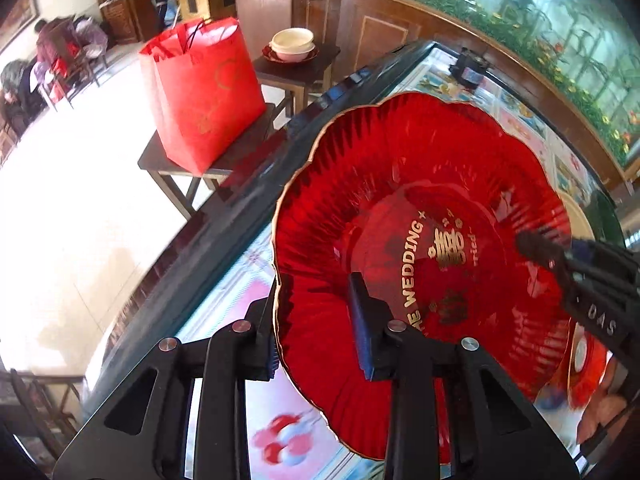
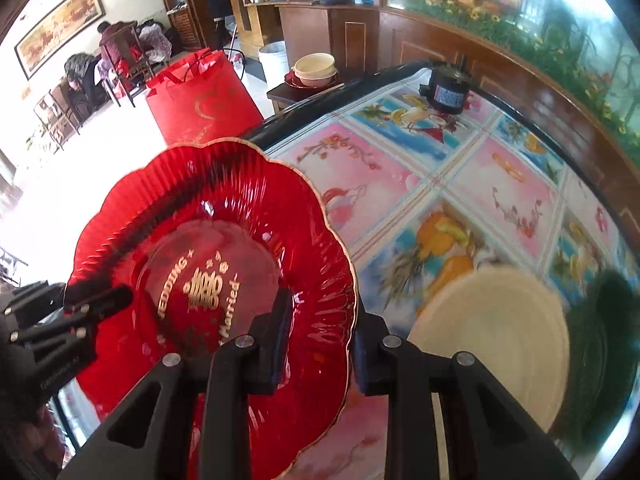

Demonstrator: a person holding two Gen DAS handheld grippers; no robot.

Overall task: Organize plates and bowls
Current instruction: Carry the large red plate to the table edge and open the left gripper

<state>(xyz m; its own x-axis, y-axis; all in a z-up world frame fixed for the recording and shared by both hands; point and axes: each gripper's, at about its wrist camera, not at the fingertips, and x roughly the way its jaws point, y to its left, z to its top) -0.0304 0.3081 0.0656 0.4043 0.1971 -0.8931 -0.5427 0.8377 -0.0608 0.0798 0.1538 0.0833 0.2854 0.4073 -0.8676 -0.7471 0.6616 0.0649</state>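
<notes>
Red plate (image 1: 400, 216) is held clear above the patterned table (image 2: 460, 184), gripped on opposite rims; left gripper (image 1: 316, 336) and right gripper (image 2: 320, 344) each clench an edge, presumably to keep it level; cream plate (image 2: 500, 336) lies below, beside it.

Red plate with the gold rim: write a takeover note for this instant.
Left gripper: shut on the red plate's rim.
Right gripper: shut on the opposite rim.
Plate is lifted, tilted above the patterned table.
Cream plate lies on the table to the right.
Cream bowls sit stacked on a red plate on the far side table.
Done: plate picked up.
Left: set it down, probably on that stack; then the cream plate.
</notes>
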